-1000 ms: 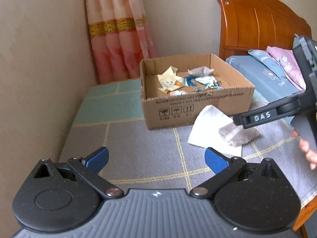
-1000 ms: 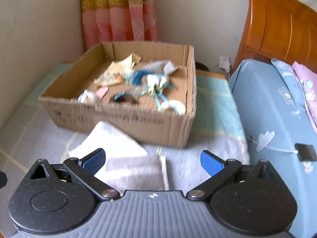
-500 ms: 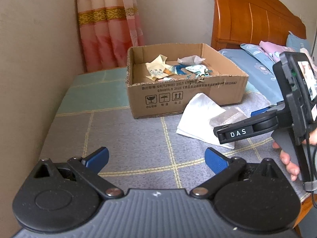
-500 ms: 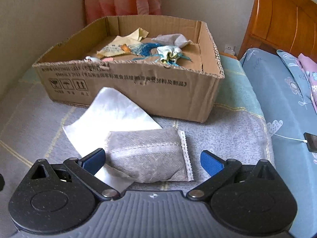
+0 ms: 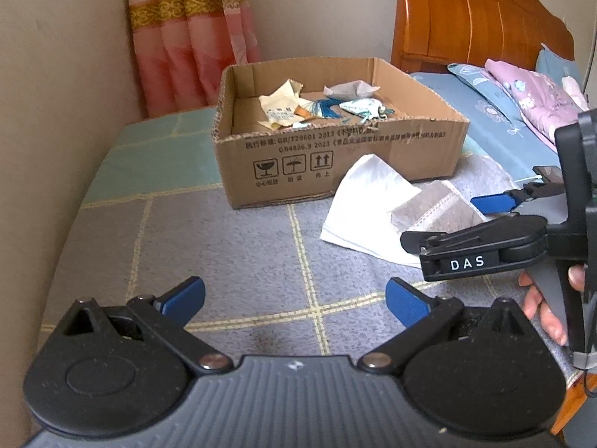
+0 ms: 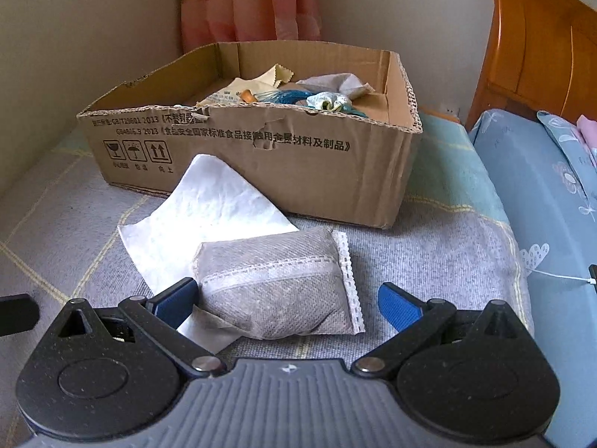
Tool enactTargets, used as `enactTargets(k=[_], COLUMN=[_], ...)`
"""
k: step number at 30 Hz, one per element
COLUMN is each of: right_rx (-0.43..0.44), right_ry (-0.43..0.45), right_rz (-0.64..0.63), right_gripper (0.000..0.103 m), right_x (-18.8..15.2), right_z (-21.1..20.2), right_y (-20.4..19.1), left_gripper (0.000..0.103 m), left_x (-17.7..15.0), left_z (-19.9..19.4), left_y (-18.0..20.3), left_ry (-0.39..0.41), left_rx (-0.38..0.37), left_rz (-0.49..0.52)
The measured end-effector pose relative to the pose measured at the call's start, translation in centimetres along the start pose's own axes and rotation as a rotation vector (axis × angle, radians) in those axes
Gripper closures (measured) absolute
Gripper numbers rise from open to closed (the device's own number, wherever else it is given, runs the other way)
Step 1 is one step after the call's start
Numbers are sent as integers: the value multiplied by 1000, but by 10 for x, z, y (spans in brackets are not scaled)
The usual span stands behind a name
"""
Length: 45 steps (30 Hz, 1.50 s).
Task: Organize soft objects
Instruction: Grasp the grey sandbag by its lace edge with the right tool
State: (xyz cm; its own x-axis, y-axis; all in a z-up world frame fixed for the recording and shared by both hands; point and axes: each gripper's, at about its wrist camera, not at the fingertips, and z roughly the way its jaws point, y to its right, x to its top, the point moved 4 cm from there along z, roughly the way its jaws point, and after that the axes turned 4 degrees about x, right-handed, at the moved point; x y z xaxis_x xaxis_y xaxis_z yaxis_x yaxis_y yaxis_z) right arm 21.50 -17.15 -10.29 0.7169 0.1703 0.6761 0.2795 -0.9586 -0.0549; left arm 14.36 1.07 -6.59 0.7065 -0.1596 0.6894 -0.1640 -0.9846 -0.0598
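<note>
Bedroom, a grey and teal checked blanket (image 5: 231, 246) spread flat as the work surface. Near its middle, an open-topped cardboard box (image 5: 335, 156) holding a loose jumble: a cream packet (image 5: 280, 112), blue tassel threads (image 5: 328, 107), a pale grey cloth (image 5: 349, 89). Just in front of the box, a white non-woven sheet (image 6: 209, 205) lying flat, one corner touching the box's front wall. On the sheet's near edge, a plump grey non-woven pouch (image 6: 276, 283) with a white stitched seam and a perforated white end strip.

Right gripper (image 6: 285, 300) low over the blanket, blue fingers spread wide to either side of the pouch, left finger close against the pouch's side, right finger clear of it; not gripping anything. Left gripper (image 5: 294, 300) released too, fingers wide apart above bare blanket, well apart from the pouch.

Open room: broad bare blanket left of the sheet. Edges: a beige wall (image 5: 56, 130) hemming the far left, a pink curtain (image 5: 194, 33) behind the box, a blue floral pillow (image 6: 541, 205) and wooden headboard (image 5: 477, 18) to the right.

Only in the left wrist view: the right tool's black body marked DAS, and fingers of the hand (image 5: 544, 310) holding it, plus a pink floral pillow (image 5: 533, 93). Only in the right wrist view: the pouch unobstructed, a white cable (image 6: 559, 276) on the blue pillow.
</note>
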Motion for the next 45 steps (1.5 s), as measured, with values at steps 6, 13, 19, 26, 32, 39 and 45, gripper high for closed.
enactTargets(k=[6,13,19,26,32,39,45], right_rx=[5,-2,3,-10,6,-14,-40], right_ry=[2,0,-6,-8,0,51,77], right_rz=[-6,-13,-34,-37,-3,52,94], right_gripper=[0,0,7,32,44,45,45], right_x=[1,4,5,7,8,8,7], right_z=[-1,0,-1,-10,-24,-51,-64], right_y=[1,-3,-10,-14,-5,19,42], left_gripper=[1,1,1,1,1,1,0], left_x=[3,5,3,6,11,15,15], left_z=[5,8,11,12,20,42,64], left_y=[3,3,3,6,19,47,63], left_ry=[-9,-18,-26,-26,-23,-29,-73], left_rx=[-35,-50,-44,-45,-54,-119,-173], left_rz=[0,-12,-3,22,76,174,187])
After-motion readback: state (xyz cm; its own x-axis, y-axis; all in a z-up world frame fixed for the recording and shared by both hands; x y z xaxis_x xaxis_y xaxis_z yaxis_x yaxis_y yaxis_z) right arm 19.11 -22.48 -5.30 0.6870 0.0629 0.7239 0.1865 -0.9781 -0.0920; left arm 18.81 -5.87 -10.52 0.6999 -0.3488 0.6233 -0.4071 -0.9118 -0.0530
